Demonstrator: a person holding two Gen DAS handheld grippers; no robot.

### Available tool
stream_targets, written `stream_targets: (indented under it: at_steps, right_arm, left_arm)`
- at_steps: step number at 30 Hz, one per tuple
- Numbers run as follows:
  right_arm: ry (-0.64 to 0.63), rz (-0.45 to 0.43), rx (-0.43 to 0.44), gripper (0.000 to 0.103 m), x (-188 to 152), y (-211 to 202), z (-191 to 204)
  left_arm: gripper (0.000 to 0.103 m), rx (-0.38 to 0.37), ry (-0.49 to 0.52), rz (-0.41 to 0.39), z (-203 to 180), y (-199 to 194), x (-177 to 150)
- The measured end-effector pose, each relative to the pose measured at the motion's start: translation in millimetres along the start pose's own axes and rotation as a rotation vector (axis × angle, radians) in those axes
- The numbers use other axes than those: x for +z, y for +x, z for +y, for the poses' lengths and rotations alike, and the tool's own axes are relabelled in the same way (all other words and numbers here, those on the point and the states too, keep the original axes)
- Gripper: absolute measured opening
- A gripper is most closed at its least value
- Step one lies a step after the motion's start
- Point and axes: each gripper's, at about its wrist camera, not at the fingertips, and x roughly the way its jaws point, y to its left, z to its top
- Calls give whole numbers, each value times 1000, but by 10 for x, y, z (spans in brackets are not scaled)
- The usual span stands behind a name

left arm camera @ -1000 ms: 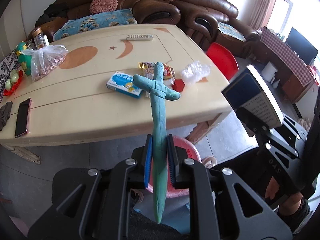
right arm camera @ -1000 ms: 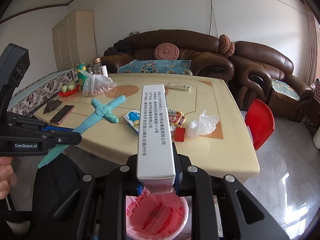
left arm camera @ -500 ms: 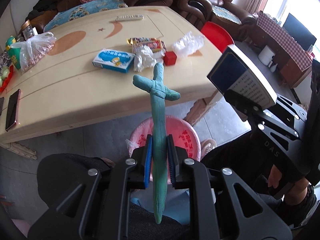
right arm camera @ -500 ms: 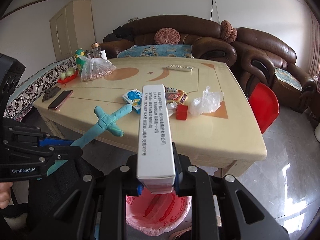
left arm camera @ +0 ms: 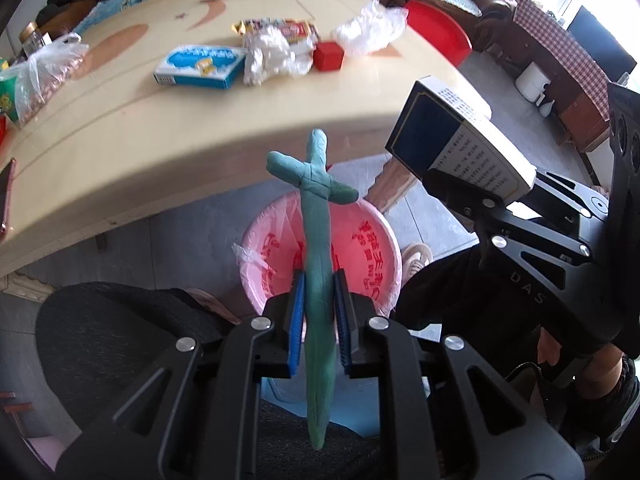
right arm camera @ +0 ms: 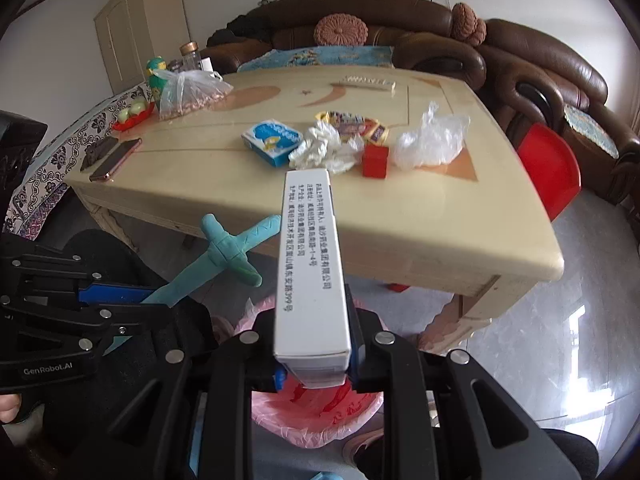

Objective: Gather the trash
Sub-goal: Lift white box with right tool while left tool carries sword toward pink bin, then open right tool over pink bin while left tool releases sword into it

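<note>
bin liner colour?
Pink with red printed characters, on the bin liner; clearest in the left wrist view.

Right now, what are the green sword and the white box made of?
The green sword, clamped in the left gripper, looks like modelling clay or soft rubber: matte, lumpy, with pressed seams at the crossguard. The white box, held in the right gripper, seems to be thin cardboard: flat printed faces and sharp folded edges, slightly glossy.

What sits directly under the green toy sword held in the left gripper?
Under the green toy sword, clamped in the left gripper, is the trash bin with its pink bag. The sword and gripper hide part of the bin's inside.
</note>
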Motion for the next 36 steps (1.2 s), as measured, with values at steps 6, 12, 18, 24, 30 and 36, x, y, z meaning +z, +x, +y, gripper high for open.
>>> stream_targets:
  at_steps: [6,12,18,24,30,36]
  right_arm:
    - [16,67,12,21,-121,256,-49]
    - [26,196,26,22,-295,738,-111]
    - [65,408,42,22,-592,1612,-225]
    - [106,587,47,22,-947,2232,-331]
    - [92,622,42,37,-1074,2356,-298]
    - [91,584,34,58,-1047,2294,-261]
  left_arm:
    - [15,-7,-1,56,-5,252,-4]
    - [14,-12,-12,158,61,773,21]
    - [14,0,-42,293,161,1447,40]
    - [14,-9,-74,406,220,2023,2]
    - [20,-31,-107,450,316,2195,-17]
    - [44,-32,-126,439,326,2169,-6]
